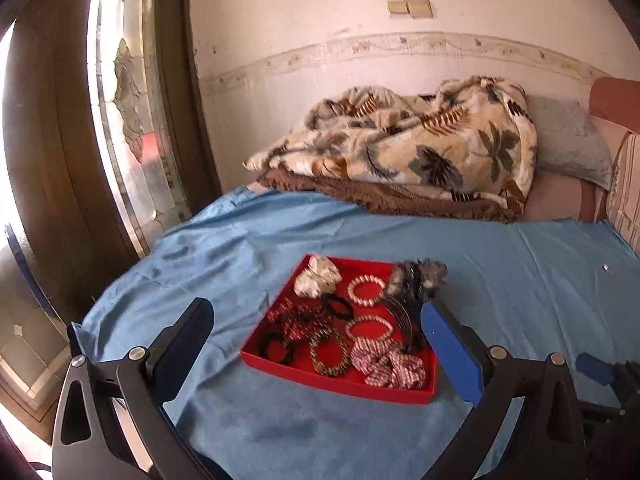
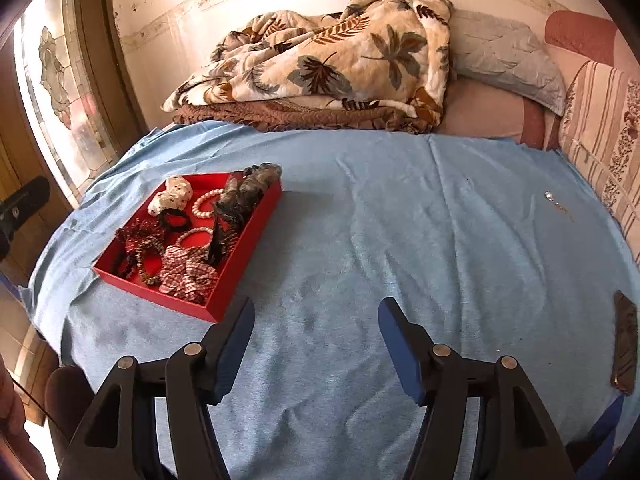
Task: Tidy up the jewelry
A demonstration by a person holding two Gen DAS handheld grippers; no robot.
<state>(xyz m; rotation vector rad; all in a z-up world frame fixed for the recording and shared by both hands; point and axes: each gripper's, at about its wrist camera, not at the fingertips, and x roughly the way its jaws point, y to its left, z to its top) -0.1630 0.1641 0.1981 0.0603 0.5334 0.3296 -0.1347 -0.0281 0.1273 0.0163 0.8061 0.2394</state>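
A red tray (image 1: 332,385) lies on the blue cloth (image 1: 520,300), holding a white scrunchie (image 1: 316,280), two pearl bracelets (image 1: 366,290), a black hair tie (image 1: 338,304), beaded bracelets (image 1: 330,354) and a red-checked scrunchie (image 1: 388,362). A grey scrunchie (image 1: 416,276) hangs over its far right corner. My left gripper (image 1: 316,312) is open wide just before the tray, with nothing gripped. My right gripper (image 2: 316,310) is open over bare cloth, to the right of the tray (image 2: 248,240). A small shiny piece of jewelry (image 2: 550,196) lies alone at the far right.
A leaf-patterned blanket (image 2: 340,60) and a grey pillow (image 2: 508,64) are piled at the back against the wall. A striped cushion (image 2: 600,128) borders the right side. A dark flat object (image 2: 626,344) lies at the cloth's right edge. A glazed door (image 1: 128,120) stands left.
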